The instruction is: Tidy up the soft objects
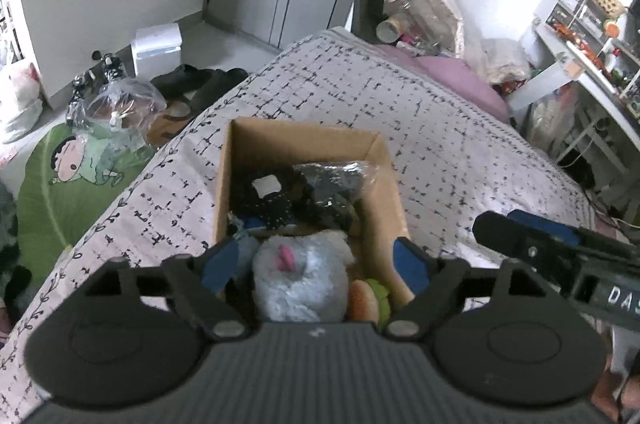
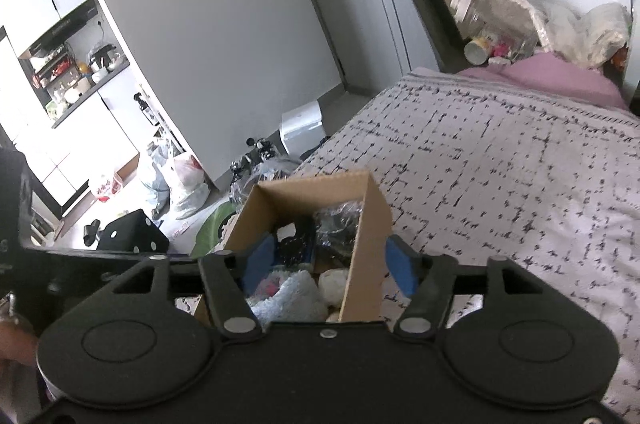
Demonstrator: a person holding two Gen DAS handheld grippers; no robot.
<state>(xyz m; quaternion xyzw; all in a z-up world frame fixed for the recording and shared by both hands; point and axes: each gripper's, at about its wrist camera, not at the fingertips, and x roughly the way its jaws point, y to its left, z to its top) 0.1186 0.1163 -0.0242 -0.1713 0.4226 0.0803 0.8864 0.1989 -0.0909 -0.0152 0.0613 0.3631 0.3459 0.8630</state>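
Observation:
An open cardboard box (image 1: pixel 304 131) stands on the bed. In it lie dark fabric items (image 1: pixel 268 199) and a black item in clear plastic (image 1: pixel 336 179) at the far end. A pale blue plush with a pink patch (image 1: pixel 300 284), a burger plush (image 1: pixel 368 300) and a cream plush (image 2: pixel 334 282) lie at the near end. My left gripper (image 1: pixel 316 264) hovers open over the blue plush, its pads apart from it. My right gripper (image 2: pixel 330 262) is open, its fingers either side of the box's right wall (image 2: pixel 364 224), holding nothing. It also shows beside the box (image 1: pixel 516 228).
The bed cover (image 1: pixel 440 127) is pale with black marks, with a purple pillow (image 1: pixel 460 75) and bottles at its head. Bags, shoes and a green cartoon mat (image 1: pixel 72 183) lie on the floor left of the bed. A cluttered white shelf (image 1: pixel 580 63) stands on the right.

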